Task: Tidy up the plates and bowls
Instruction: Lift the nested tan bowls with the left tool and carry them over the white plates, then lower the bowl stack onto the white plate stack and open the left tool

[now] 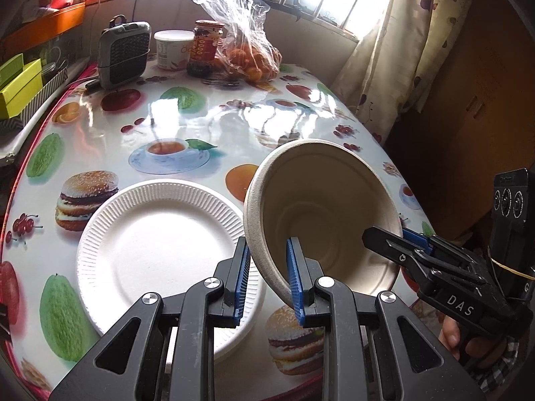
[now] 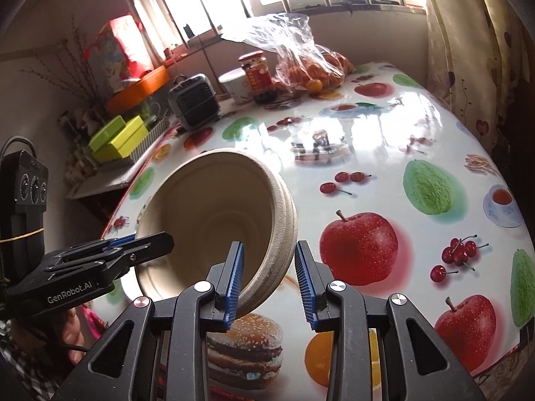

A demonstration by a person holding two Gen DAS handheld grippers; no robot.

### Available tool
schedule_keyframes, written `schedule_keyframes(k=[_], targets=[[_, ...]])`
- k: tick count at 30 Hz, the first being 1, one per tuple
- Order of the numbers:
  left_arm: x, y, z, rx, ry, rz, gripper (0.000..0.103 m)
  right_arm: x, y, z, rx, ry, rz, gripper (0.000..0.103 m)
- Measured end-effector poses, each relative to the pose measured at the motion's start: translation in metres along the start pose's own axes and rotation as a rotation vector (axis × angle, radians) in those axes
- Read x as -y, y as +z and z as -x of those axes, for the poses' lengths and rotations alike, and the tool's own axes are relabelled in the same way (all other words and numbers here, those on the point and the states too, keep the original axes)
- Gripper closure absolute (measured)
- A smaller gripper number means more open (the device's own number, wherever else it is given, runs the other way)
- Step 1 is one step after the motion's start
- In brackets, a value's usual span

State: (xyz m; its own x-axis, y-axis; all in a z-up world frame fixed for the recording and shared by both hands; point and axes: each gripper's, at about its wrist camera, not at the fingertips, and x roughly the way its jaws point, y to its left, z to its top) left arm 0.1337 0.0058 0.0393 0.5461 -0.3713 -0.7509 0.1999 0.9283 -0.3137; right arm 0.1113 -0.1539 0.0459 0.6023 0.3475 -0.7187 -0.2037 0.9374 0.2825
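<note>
A beige paper bowl (image 1: 321, 207) hangs tilted above the fruit-print table (image 1: 167, 117), its mouth facing the cameras. My left gripper (image 1: 269, 280) is shut on the bowl's left rim, one pad inside and one outside. My right gripper (image 1: 398, 235) is shut on the opposite rim. In the right wrist view the bowl (image 2: 214, 207) sits between the right gripper's (image 2: 269, 277) blue pads, and the left gripper (image 2: 147, 242) clamps its far side. The rim shows a double edge, as of nested bowls. A white ribbed paper plate (image 1: 157, 250) lies on the table left of the bowl.
At the table's far end stand a grey heater (image 1: 123, 53), a white tub (image 1: 172, 48), a red-labelled jar (image 1: 207, 43) and a plastic bag of oranges (image 1: 247, 50). Yellow-green boxes (image 1: 16, 87) sit off the left edge. A curtain (image 1: 394, 50) hangs at the right.
</note>
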Motion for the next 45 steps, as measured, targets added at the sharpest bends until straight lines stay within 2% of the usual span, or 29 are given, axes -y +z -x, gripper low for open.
schedule_keyframes(k=[23,33,45], targets=[[-0.071,-0.009,0.028,0.049,0.072,0.124,0.08,-0.068,0.009,-0.046,-0.059,0.074,0.116,0.072],[-0.095,-0.01,0.031,0.044,0.087,0.168,0.08,-0.085,0.015,-0.065,-0.092,0.104,0.133,0.072],[-0.106,-0.012,0.028,0.027,0.091,0.19,0.08,-0.091,0.016,-0.077,-0.135,0.107,0.131,0.072]])
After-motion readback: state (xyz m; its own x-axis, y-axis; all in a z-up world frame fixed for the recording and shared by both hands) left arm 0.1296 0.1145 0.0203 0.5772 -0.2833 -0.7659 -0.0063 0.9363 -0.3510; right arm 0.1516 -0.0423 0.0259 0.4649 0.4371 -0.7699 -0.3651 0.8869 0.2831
